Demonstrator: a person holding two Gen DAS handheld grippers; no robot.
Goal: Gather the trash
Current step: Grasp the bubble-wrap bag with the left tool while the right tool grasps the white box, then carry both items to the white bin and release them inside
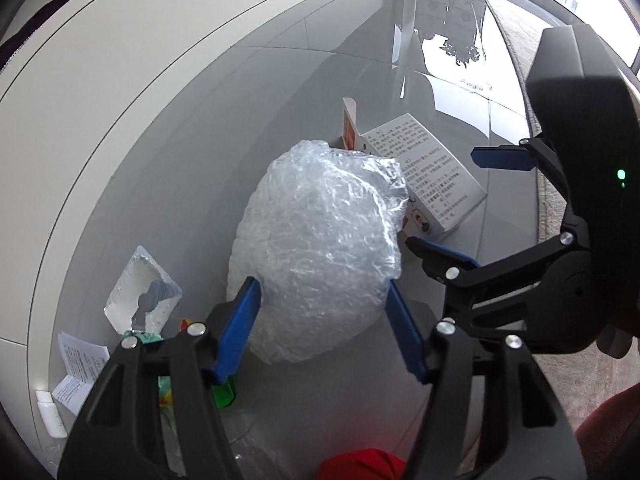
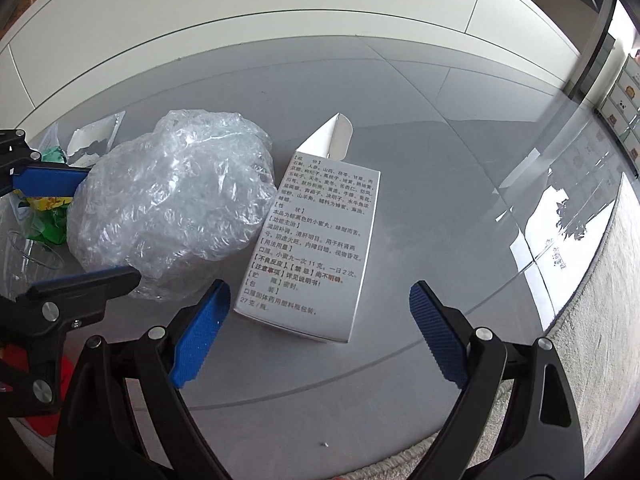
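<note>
A crumpled clear plastic bag lies on the grey glossy floor; it also shows in the right wrist view. My left gripper is open with its blue pads on either side of the bag's near end. A white medicine box with printed text and an open flap lies just beyond the bag. In the right wrist view the box lies straight ahead, and my right gripper is open just short of its near end. The right gripper also shows in the left wrist view, open beside the box.
A torn foil packet, a folded leaflet, a small white bottle and green and yellow wrappers lie at the left near the white wall base. A clear cup sits nearby. A beige carpet borders the right. Something red is below.
</note>
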